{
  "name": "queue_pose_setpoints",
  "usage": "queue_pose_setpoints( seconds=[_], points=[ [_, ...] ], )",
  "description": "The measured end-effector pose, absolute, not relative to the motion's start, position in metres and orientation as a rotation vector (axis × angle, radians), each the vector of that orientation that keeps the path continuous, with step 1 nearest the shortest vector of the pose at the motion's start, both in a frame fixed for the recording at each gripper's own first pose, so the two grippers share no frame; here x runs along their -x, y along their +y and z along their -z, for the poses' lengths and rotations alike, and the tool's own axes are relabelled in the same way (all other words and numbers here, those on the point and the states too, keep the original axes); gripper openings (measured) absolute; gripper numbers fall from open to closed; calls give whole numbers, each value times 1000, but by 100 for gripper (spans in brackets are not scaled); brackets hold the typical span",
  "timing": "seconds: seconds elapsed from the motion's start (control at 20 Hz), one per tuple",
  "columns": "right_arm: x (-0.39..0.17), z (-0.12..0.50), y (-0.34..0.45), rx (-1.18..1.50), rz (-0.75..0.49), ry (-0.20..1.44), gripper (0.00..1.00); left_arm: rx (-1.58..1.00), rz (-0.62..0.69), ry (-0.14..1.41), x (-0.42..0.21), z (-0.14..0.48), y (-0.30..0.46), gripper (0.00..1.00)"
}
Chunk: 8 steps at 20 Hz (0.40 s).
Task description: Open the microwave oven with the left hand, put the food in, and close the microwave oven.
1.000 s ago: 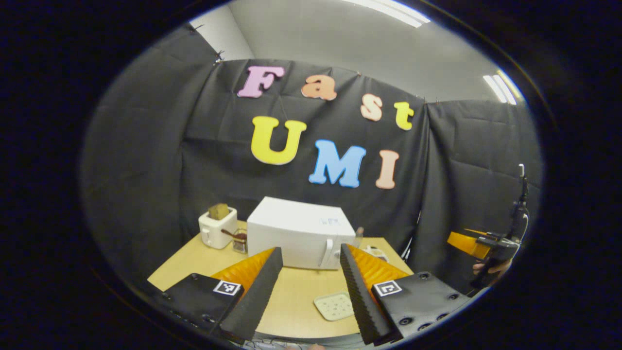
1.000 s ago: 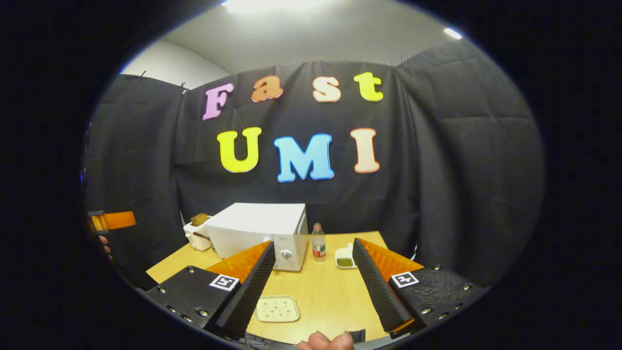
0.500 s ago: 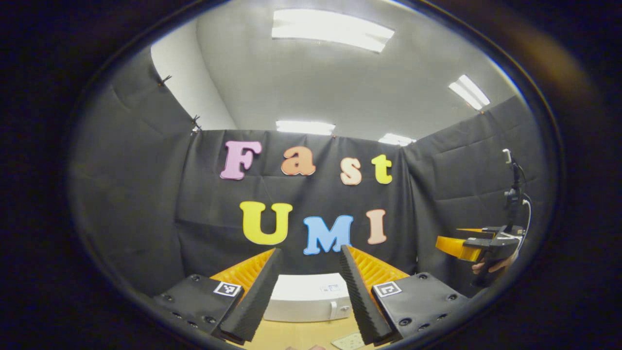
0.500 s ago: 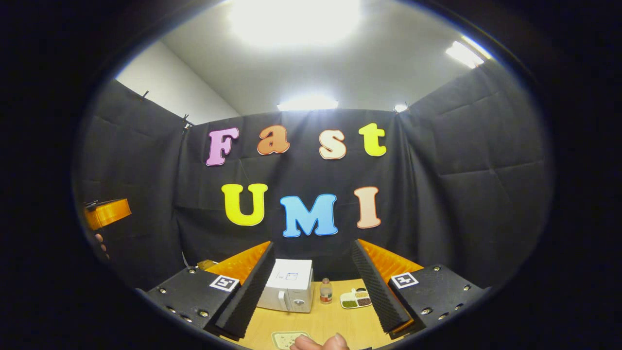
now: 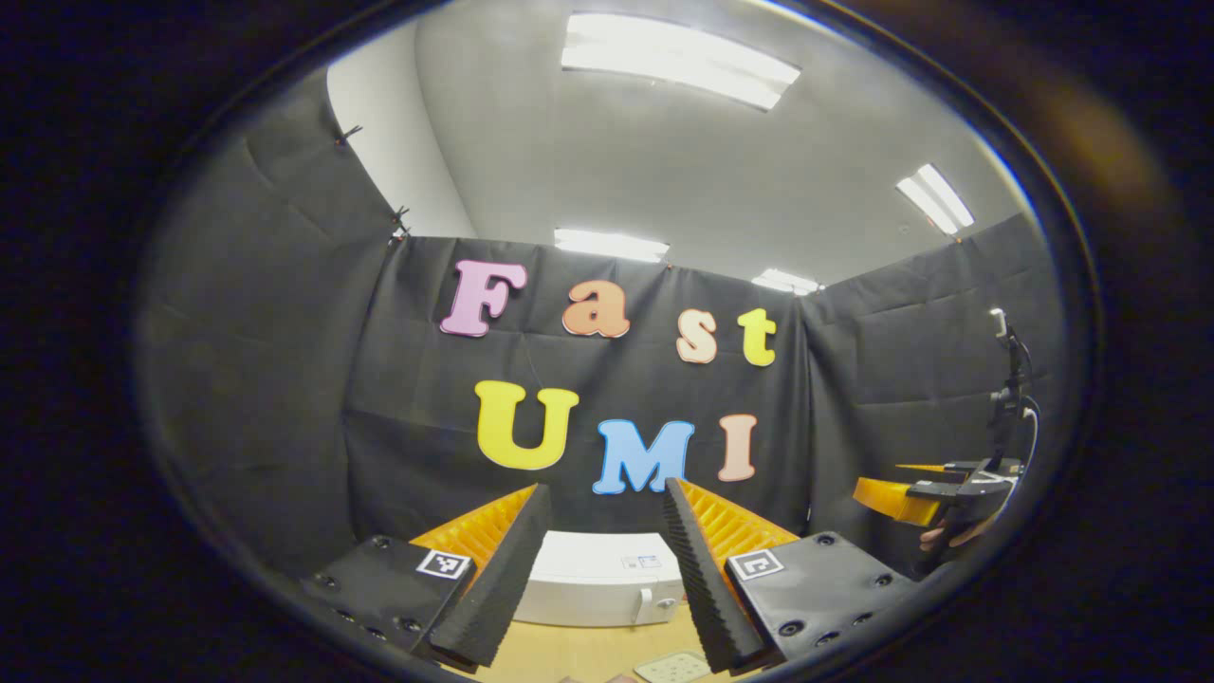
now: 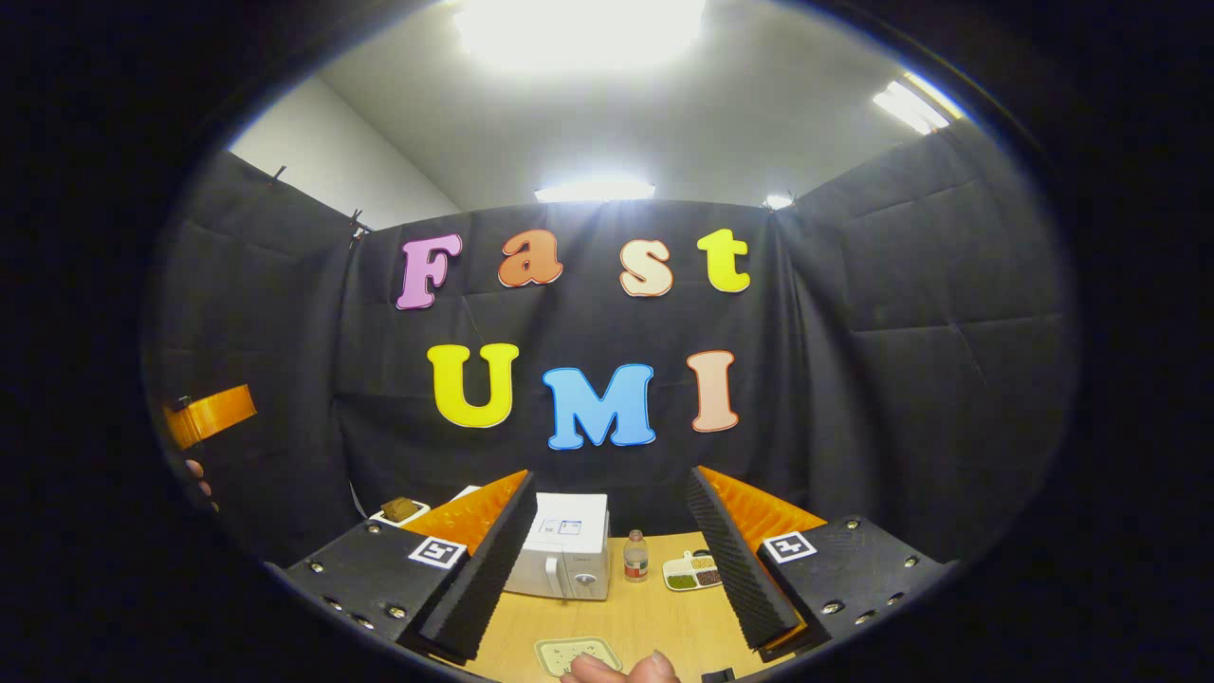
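While both grippers hang raised with fingers spread wide and grasping nothing, the left gripper (image 5: 599,569) frames the white microwave oven (image 5: 597,590) at bottom centre, door closed. Between the right gripper (image 6: 607,560) fingers sits the microwave, a bottle (image 6: 635,557) and sectioned dish (image 6: 692,572) beside it on the wooden table (image 6: 645,621).

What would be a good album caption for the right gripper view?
Open right gripper held above the wooden table, facing a closed white microwave, a small bottle and a snack tray.
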State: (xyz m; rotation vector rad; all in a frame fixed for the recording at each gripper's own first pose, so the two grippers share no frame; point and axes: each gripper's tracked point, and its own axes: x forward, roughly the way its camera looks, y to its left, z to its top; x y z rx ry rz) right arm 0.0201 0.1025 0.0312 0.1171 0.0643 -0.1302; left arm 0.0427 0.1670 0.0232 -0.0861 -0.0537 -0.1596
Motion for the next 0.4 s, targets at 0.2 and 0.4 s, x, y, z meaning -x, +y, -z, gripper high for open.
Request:
queue_pose_setpoints(
  seconds=[0.2,0.4],
  points=[
    [-26,-31,113,-136,98,74,98,109,141,-22,-44,-13,177,81],
    [-29,-31,121,-140,68,77,98,118,131,-17,-43,-10,181,83]
  ],
)
